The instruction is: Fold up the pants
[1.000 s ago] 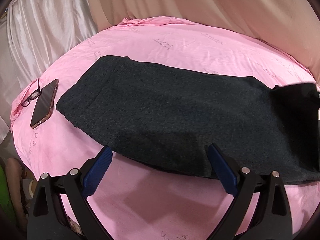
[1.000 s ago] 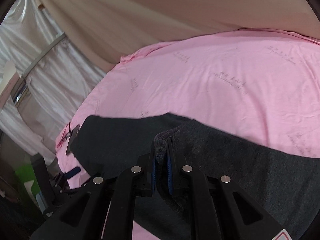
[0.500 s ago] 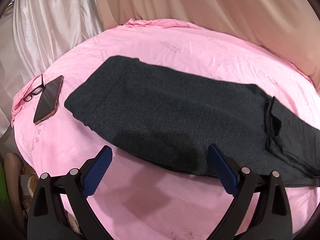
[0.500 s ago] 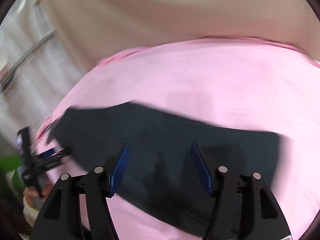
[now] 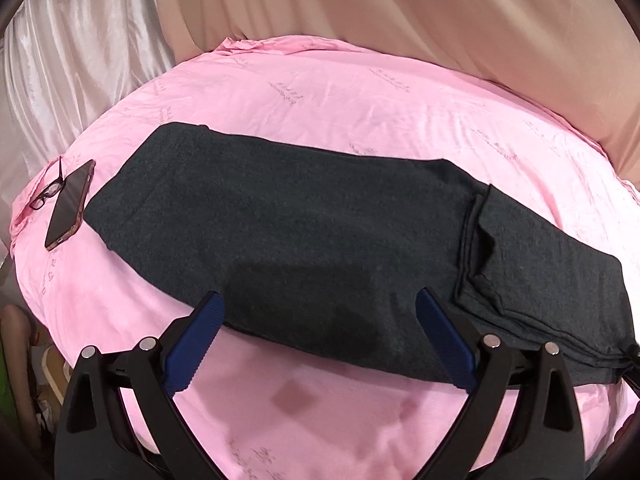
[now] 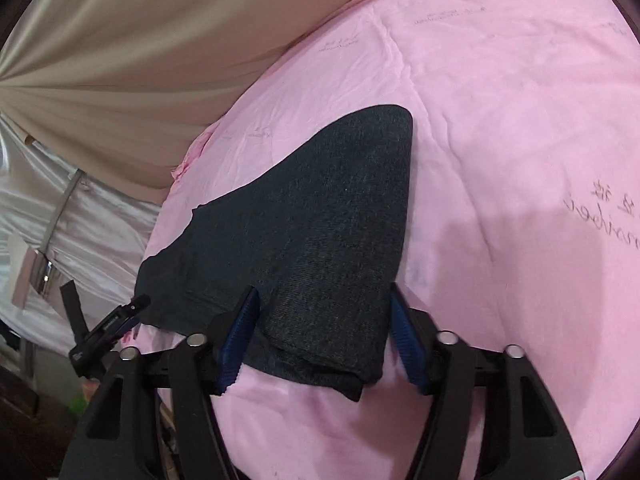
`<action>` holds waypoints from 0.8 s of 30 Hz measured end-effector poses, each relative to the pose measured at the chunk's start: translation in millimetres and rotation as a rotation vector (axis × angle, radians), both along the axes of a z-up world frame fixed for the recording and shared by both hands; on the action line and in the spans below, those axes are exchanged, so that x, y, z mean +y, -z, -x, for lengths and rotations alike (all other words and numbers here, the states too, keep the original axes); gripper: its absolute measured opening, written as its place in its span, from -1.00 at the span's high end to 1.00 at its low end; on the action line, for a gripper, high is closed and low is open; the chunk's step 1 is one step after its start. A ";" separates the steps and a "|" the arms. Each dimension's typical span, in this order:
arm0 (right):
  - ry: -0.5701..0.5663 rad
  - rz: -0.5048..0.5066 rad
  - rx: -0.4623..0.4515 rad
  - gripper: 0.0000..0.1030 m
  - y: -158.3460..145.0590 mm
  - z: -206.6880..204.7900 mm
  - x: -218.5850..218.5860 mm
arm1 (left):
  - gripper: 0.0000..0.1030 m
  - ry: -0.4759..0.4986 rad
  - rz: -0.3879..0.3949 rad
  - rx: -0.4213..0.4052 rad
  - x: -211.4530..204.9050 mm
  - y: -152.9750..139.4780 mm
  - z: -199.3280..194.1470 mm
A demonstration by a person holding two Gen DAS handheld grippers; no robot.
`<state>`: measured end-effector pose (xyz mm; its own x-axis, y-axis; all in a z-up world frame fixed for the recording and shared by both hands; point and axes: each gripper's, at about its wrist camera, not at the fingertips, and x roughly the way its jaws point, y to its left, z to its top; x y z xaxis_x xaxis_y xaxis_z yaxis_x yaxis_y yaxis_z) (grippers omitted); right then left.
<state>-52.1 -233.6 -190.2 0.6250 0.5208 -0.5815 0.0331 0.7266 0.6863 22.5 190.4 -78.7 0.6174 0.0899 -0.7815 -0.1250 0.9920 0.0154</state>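
Left wrist view shows the dark grey pants [image 5: 304, 240] lying lengthwise across the pink bed sheet [image 5: 360, 92], with one end doubled back over the rest so that a folded flap [image 5: 552, 256] lies on top at the right. A phone [image 5: 69, 204] lies just beside the left end of the pants, and a pair of glasses [image 5: 49, 192] touches the phone's far side. No container is in sight. The left tool [image 5: 316, 344] hovers over the near edge of the pants, released, its blue pads spread wide with nothing pressed between them. In the right wrist view the right tool [image 6: 320, 336] stands over the folded end of the pants [image 6: 320, 232]; its jaws are closing, the cloth lies between the pads, and they straddle the fold rather than pinch it. A second ago this tool was clenched on a bunched edge of the pants held above the bed; since then it has let go, the lifted part has come down as the flap, and the tool has dropped lower onto the fold. The left tool has shifted only a little, and its jaws stay spread as before.
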 end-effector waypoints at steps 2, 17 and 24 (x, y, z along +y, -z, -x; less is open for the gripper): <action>0.002 0.016 -0.018 0.73 -4.0 4.8 -2.4 | -0.83 -0.010 -0.002 0.017 -4.0 1.2 1.0; 0.129 0.265 -0.005 0.66 -14.8 68.7 -71.9 | -0.83 0.039 -0.043 0.093 -35.8 22.7 2.3; 0.204 0.300 -0.208 0.22 -105.9 57.5 -52.3 | -0.84 -0.007 -0.054 0.078 -11.0 28.2 -7.1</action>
<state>-109.6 -285.9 -84.2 0.8177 0.2014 -0.5392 0.0799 0.8880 0.4528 29.6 179.3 -106.9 0.5540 0.1374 -0.8211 -0.1279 0.9886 0.0791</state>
